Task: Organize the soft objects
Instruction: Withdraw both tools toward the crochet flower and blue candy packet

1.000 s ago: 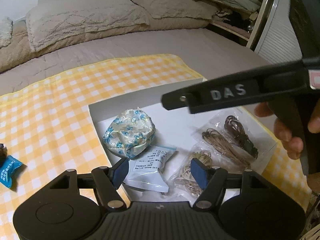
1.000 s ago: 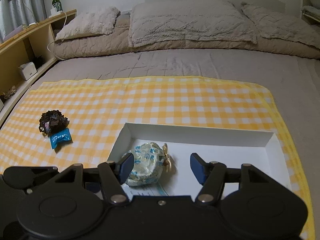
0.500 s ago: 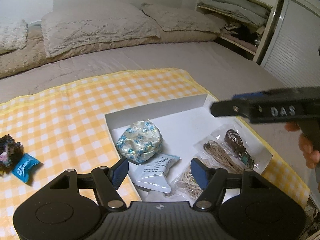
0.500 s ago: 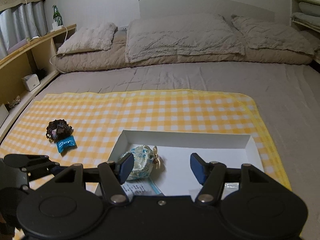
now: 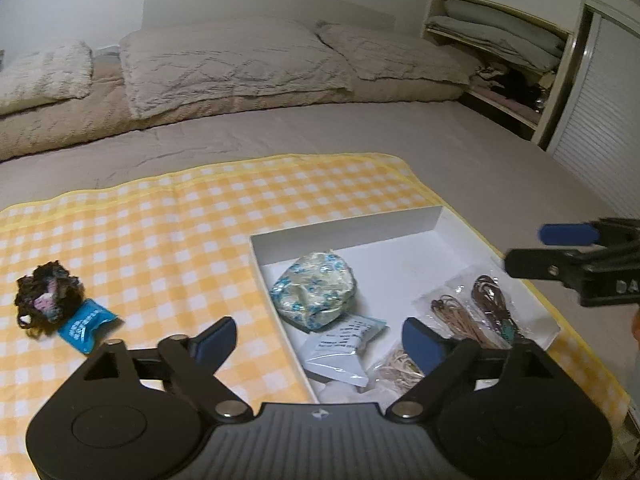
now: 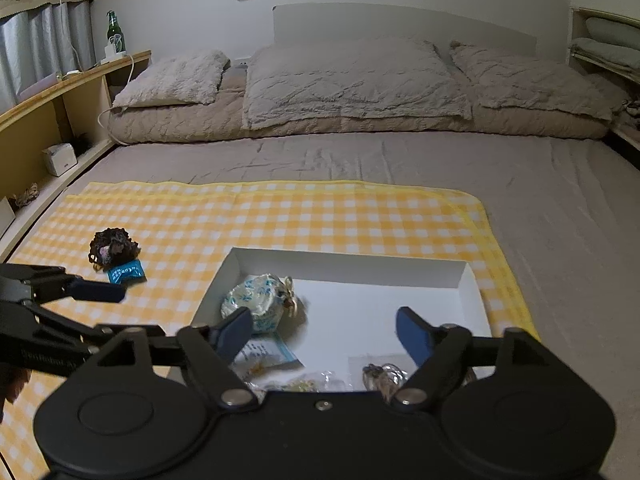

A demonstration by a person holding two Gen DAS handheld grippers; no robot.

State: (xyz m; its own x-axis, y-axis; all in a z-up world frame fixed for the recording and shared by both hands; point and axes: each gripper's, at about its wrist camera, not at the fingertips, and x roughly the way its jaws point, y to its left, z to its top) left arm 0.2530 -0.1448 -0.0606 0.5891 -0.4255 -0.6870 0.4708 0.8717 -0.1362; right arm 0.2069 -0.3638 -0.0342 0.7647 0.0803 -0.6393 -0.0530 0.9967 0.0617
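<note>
**Two soft items left outside the box**

Bed (image 6: 560, 208) under a yellow checked cloth (image 6: 280, 216), white box (image 5: 348, 226) toward its right edge. Dark scrunchie (image 5: 46, 300) and blue packet (image 5: 86, 324), touching, near the cloth's left edge, well apart from the box. Both probably light and squashy; best pinched across the middle bulk, packet possibly slippery. Left hand-held gripper (image 5: 316, 338) and right hand-held gripper (image 6: 324, 334) wide open, empty.
</note>
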